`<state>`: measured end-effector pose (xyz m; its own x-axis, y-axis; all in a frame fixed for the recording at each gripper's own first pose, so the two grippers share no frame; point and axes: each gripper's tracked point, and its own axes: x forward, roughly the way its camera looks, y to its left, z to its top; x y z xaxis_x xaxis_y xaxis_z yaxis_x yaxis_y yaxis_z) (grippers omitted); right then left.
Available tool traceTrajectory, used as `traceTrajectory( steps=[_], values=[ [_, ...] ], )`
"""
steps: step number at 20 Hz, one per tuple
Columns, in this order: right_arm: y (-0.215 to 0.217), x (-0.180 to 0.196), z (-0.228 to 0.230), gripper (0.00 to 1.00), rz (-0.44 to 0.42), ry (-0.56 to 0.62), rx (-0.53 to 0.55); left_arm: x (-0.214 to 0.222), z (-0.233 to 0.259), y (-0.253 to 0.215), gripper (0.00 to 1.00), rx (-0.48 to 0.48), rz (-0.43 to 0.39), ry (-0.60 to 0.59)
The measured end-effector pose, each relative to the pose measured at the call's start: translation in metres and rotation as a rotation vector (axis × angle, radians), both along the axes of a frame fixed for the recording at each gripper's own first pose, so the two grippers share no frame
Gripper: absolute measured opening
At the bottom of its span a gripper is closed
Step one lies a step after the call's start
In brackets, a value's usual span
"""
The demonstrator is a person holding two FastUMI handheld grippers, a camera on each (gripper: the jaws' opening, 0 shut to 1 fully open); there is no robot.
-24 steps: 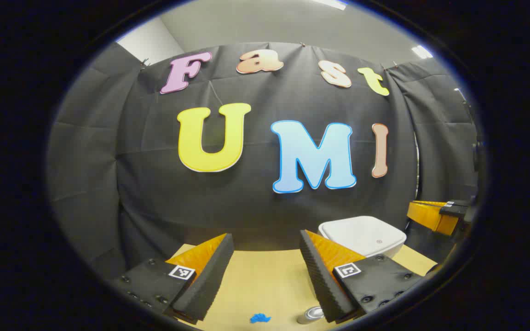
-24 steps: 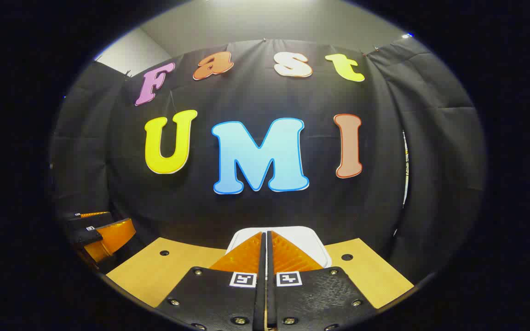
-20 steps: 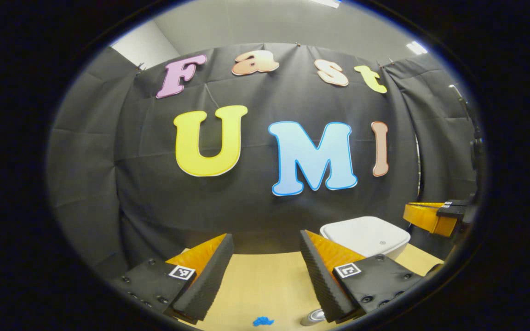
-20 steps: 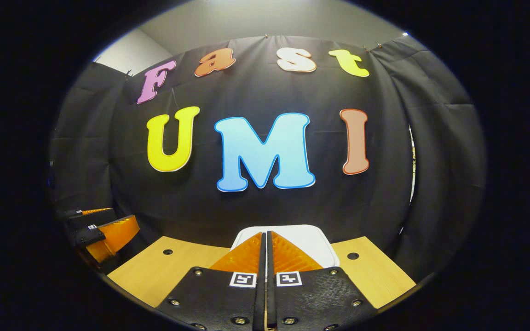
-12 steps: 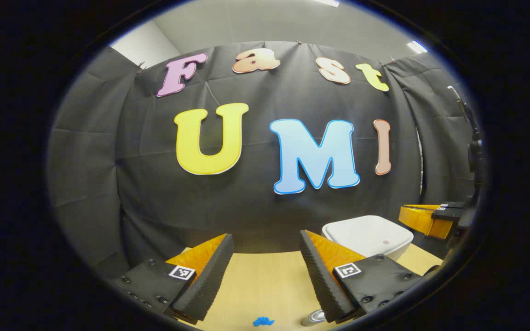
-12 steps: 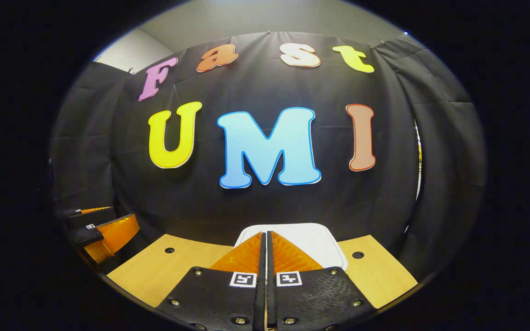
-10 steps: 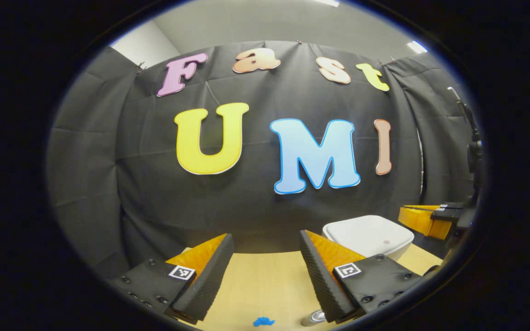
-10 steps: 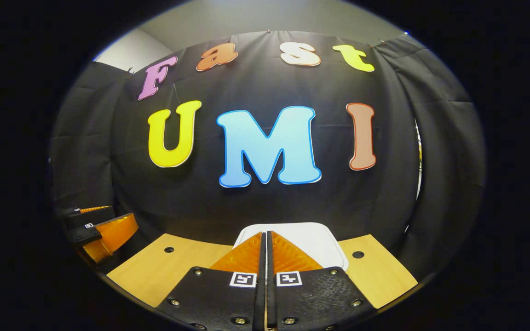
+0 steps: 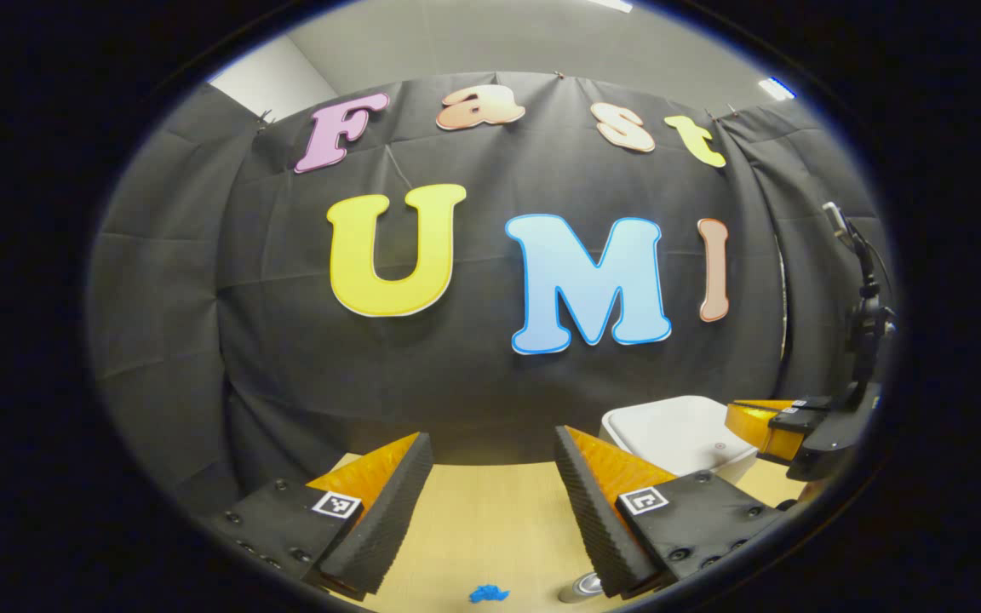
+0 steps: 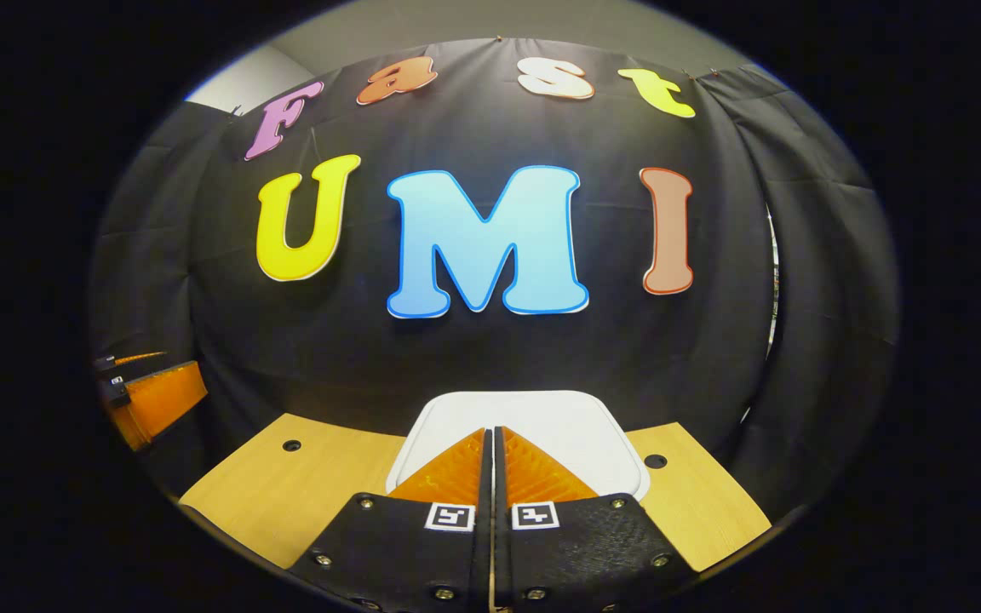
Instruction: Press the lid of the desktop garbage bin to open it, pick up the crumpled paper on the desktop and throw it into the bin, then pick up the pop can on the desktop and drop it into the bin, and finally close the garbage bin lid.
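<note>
The white desktop bin stands at the back of the wooden table with its lid down. My right gripper is shut, nothing between its fingers, and its tips hang over the near half of the lid; contact cannot be told. In the left gripper view the bin is at the right, with the right gripper over its right side. My left gripper is open above the table. Below it lie the blue crumpled paper and the pop can, partly hidden by a finger.
The wooden table has small round holes on either side of the bin. Black cloth walls close in the back and sides. A black stand rises at the right. The left gripper shows at the far left.
My right gripper has moved forward over the bin, so the lid looks larger and closer. It stays shut. The left gripper has hardly moved and stays open.
</note>
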<state>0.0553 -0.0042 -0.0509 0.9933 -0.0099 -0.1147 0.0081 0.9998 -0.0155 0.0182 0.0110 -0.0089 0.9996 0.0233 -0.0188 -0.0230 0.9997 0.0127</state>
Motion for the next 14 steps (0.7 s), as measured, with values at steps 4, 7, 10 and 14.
traceTrajectory(
  steps=[4, 7, 10, 14],
  values=[
    [-0.006, 0.001, -0.015, 0.02, -0.016, 0.031, 0.016, 0.002, -0.003, 0.003, 0.94, 0.001, 0.004, 0.005],
    [-0.009, 0.003, -0.025, 0.02, -0.021, 0.055, 0.024, 0.002, -0.003, 0.003, 0.94, -0.002, 0.002, 0.01],
    [-0.011, 0.005, -0.033, 0.02, -0.025, 0.076, 0.036, 0.002, -0.005, 0.003, 0.94, 0.0, 0.005, 0.013],
    [-0.012, 0.005, -0.04, 0.02, -0.025, 0.093, 0.056, 0.004, -0.007, 0.006, 0.94, 0.005, 0.009, 0.017]
  ],
)
